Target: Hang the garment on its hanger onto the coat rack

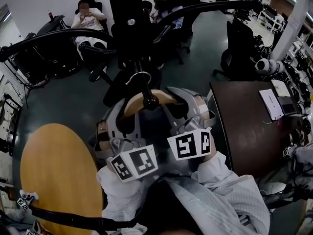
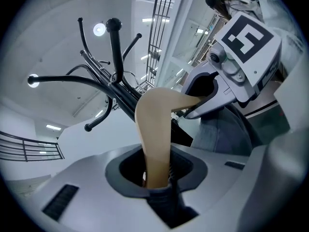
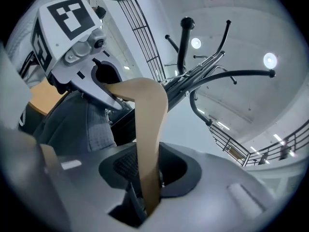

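Observation:
A wooden hanger point(image 1: 146, 100) with a metal hook point(image 1: 140, 77) is held up close to the black coat rack point(image 1: 129, 28). Whether the hook rests on a rack arm I cannot tell. My left gripper point(image 1: 121, 115) is shut on the hanger's left arm point(image 2: 154, 139), and my right gripper point(image 1: 190, 104) is shut on its right arm point(image 3: 147, 139). Grey garment fabric point(image 2: 227, 137) hangs on the hanger between the grippers and also shows as grey cloth point(image 3: 72, 127) in the right gripper view. The rack's curved arms point(image 2: 72, 80) spread overhead, with more of the rack point(image 3: 184, 42) seen in the right gripper view.
A round wooden table point(image 1: 54, 175) stands at lower left. A dark brown desk point(image 1: 244, 131) with papers is at right. Black office chairs point(image 1: 239, 48) and seated people point(image 1: 88, 18) are beyond the rack. White sleeves point(image 1: 230, 185) fill the bottom.

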Demonstrator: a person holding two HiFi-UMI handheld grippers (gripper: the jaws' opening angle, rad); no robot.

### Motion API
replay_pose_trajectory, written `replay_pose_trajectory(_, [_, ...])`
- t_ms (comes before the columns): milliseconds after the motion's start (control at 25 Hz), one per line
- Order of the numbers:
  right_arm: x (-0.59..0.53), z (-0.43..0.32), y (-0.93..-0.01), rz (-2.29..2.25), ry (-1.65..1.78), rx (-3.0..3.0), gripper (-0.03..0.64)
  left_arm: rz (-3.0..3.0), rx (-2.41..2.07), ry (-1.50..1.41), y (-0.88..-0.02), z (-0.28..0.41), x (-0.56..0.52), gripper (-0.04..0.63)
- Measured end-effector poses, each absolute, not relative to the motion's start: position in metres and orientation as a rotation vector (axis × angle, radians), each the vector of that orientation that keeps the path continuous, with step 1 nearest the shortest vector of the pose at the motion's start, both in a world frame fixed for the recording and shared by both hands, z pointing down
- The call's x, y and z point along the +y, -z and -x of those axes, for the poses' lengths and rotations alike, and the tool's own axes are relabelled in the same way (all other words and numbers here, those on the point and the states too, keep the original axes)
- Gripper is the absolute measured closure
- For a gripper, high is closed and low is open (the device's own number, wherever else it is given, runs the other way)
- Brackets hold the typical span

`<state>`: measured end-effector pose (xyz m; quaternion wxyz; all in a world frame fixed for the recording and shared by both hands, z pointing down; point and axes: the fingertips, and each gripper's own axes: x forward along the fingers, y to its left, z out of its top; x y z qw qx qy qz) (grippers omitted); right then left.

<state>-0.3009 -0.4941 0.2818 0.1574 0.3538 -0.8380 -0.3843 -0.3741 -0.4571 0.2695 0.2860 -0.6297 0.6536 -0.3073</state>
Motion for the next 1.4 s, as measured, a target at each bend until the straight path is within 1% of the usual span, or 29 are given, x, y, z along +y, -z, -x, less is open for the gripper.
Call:
replay_pose_trajectory(320, [-0.487,0.301,-0.282,-0.984,1.069,-2.437,0.505,1.688,1.702,0.761,-0.269,0.372,-0.45,0.495])
replay_pose_trajectory(440, [-0.48,0.299,-0.282,-0.94,1.07,-2.46,0.505,1.731,1.668,0.755,-0.268,0.369,-0.445,0.485])
replay_pose_trajectory(680, [-0.46,0.292,-0.28,-0.87,1.129,-2.459,0.476,1.747,1.603,0.814,-0.27,0.365,-0.431,0.454])
replay_pose_trajectory(760, [-0.453,0.291,-0.279,-0.847,1.14,-2.465,0.465,1.748,1.608,0.837,-0.272,0.366,-0.427,0.454])
replay_pose_trajectory(1000, [-0.422,0.293,-0.263,-0.824,1.167,-2.543,0.463,1.745,1.63,0.833,-0.268,0.369,-0.404,0.454])
replay_pose_trajectory(1200, [-0.402,0.288,-0.252,-0.839,1.146,-2.6,0.463,1.863,1.672,0.654,-0.257,0.363,-0.384,0.454])
replay_pose_trajectory(1400, [-0.387,0.274,-0.251,-0.921,0.986,-2.702,0.463,2.011,1.707,0.418,-0.249,0.345,-0.37,0.456])
